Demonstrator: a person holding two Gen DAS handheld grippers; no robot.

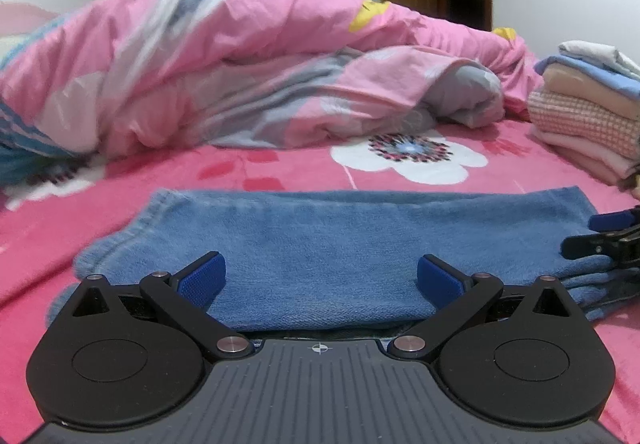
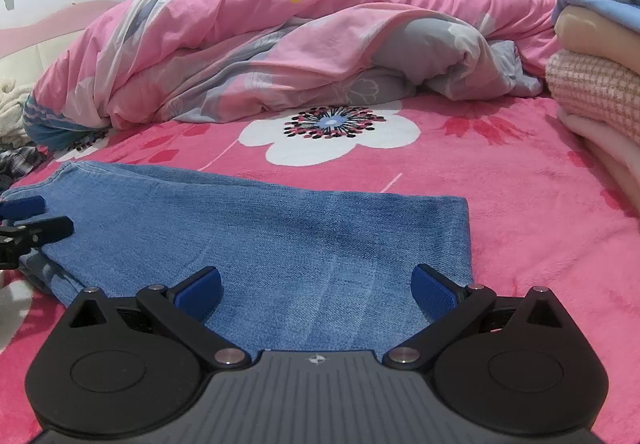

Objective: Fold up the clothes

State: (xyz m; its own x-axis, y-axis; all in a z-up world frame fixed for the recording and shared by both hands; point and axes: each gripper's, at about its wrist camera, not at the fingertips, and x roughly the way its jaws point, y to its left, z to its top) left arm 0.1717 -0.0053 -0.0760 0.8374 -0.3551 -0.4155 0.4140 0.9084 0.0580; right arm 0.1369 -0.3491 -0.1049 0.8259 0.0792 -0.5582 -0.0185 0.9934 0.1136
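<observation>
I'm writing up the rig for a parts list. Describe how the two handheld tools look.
The left tool and right tool look identical: a dark grey ribbed body with a small crosshair mark, two round black discs at the sides, black linkage arms with silver pivot pins, and two fingers faced with textured blue pads. No cables, hands or sleeves appear in either view.

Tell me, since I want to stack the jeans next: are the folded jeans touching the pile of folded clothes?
Apart. The right wrist view shows bare pink bedspread between the jeans and the pile of folded clothes.
</observation>
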